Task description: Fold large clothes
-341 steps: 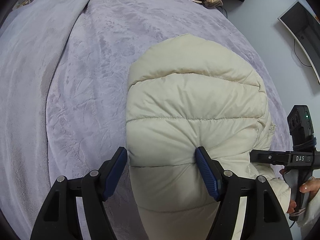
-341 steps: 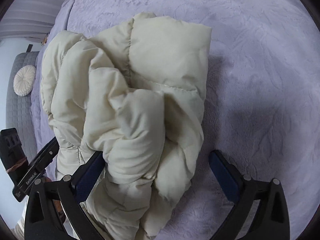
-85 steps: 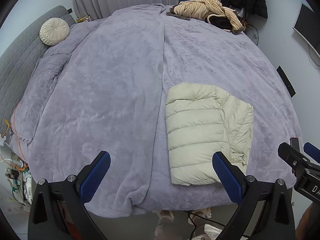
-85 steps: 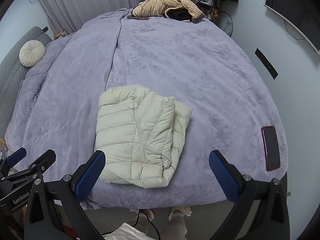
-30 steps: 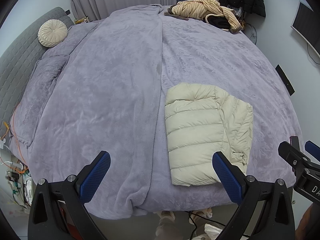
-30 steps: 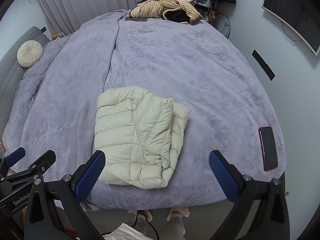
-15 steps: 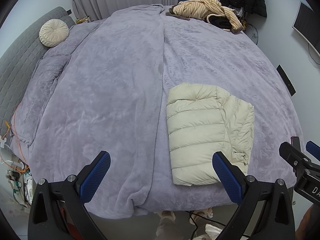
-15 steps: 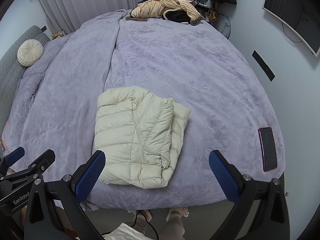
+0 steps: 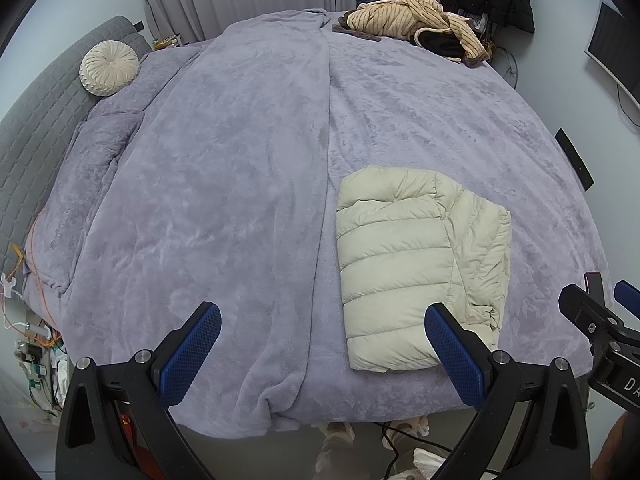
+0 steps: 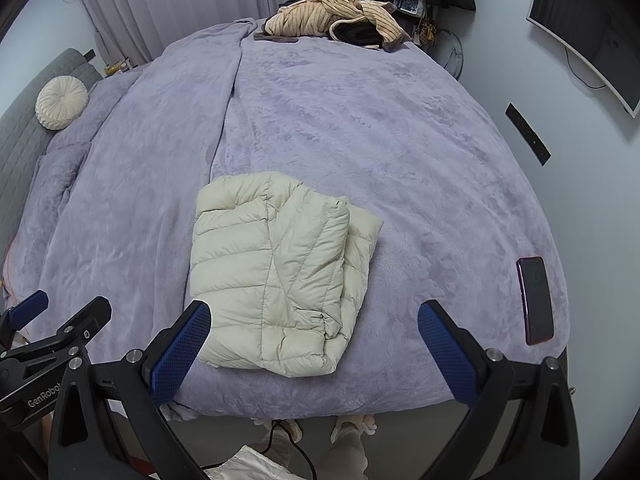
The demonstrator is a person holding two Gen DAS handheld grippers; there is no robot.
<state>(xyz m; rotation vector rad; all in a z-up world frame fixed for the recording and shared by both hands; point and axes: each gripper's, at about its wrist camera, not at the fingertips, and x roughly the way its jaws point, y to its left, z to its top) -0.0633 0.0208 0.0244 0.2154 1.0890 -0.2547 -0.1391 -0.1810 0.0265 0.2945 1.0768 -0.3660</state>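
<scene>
A cream puffer jacket (image 9: 416, 264) lies folded into a compact rectangle near the front edge of the bed; it also shows in the right wrist view (image 10: 280, 268). My left gripper (image 9: 320, 344) is open and empty, held back above the bed's front edge, left of the jacket. My right gripper (image 10: 312, 340) is open and empty, also held back from the bed, with the jacket ahead of its left finger. Neither gripper touches the jacket.
The bed is covered with a lilac plush blanket (image 9: 240, 160). A pile of striped beige and dark clothes (image 10: 332, 16) lies at the far edge. A round cream cushion (image 9: 109, 67) rests by the grey headboard. A phone (image 10: 536, 300) lies at the bed's right front edge.
Since 11.4 s ago both grippers let go of the jacket and pulled back from the bed. Over the last second the views barely shift.
</scene>
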